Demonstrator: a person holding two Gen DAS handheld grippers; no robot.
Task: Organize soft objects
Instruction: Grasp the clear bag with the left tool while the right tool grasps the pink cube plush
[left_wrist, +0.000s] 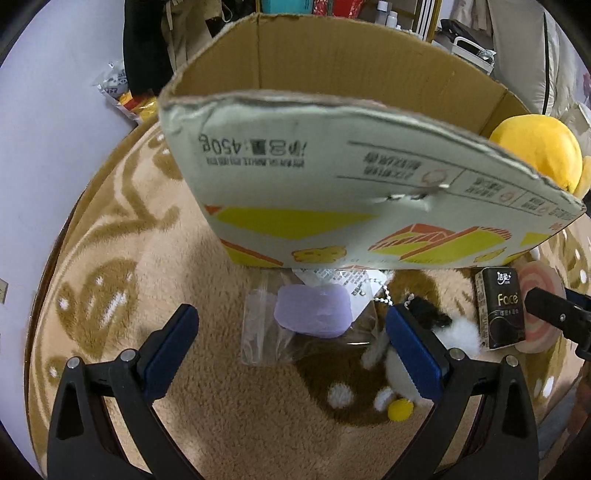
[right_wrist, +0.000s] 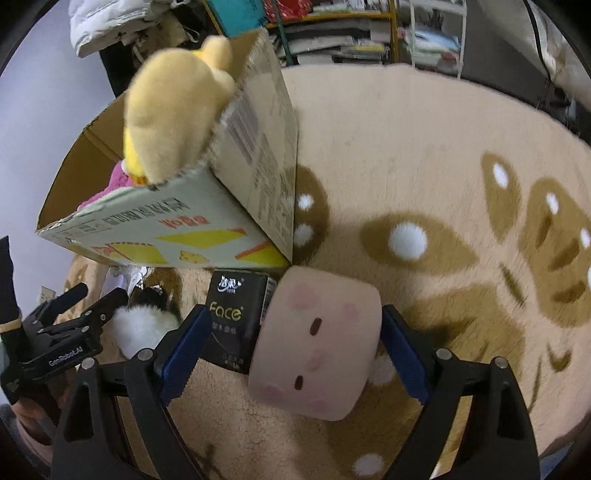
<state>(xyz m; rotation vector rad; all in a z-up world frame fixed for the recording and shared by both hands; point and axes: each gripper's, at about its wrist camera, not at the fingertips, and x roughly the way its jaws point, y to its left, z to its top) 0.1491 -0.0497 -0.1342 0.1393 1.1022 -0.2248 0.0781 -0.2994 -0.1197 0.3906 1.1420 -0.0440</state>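
I'm at the pick-up step; my right gripper (right_wrist: 291, 354) is spread wide around the pink cushion (right_wrist: 317, 343), pads not yet pressing, so next I close, lift and carry it to the cardboard box (right_wrist: 236, 155), where a yellow plush (right_wrist: 173, 110) already sits; my left gripper (left_wrist: 291, 354) hangs open above the bagged purple pad (left_wrist: 314, 310); the tissue pack (right_wrist: 231, 321) touching the cushion and the white toy (left_wrist: 391, 369) crowd both grabs.

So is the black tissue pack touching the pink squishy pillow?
Touching. In the right wrist view the pink pillow presses against and overlaps the right edge of the black tissue pack, with no rug showing between them.
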